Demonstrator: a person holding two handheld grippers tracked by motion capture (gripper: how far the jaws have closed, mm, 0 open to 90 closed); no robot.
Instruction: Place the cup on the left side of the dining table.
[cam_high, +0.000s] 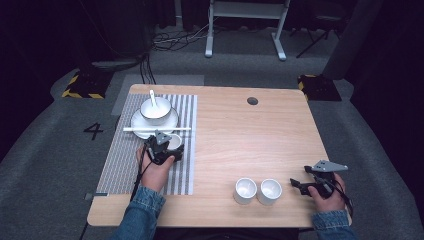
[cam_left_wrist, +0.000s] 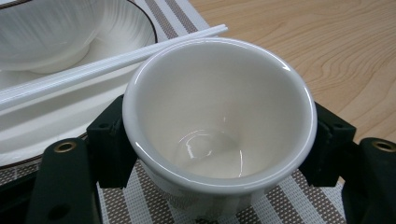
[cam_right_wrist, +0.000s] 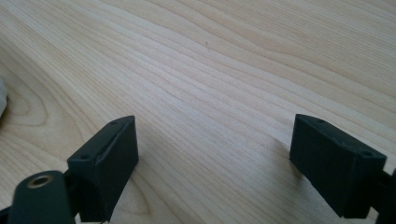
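Observation:
A small white cup (cam_left_wrist: 219, 116) stands on the striped placemat (cam_high: 122, 167), just in front of the white chopsticks (cam_high: 150, 129). My left gripper (cam_left_wrist: 219, 140) is shut on the cup, one black jaw pressed against each side of it. From above, the left gripper (cam_high: 170, 146) sits over the cup (cam_high: 175, 140) at the placemat's right part. The right gripper (cam_high: 296, 184) rests low near the table's front right, open, with bare wood between its jaws (cam_right_wrist: 215, 149).
A bowl (cam_high: 155, 111) with a spoon (cam_high: 153, 97) sits on a plate (cam_high: 141, 123) at the placemat's far end. Two white cups (cam_high: 245, 190) (cam_high: 269, 191) stand near the front edge, left of the right gripper. A cable hole (cam_high: 252, 101) marks the far side.

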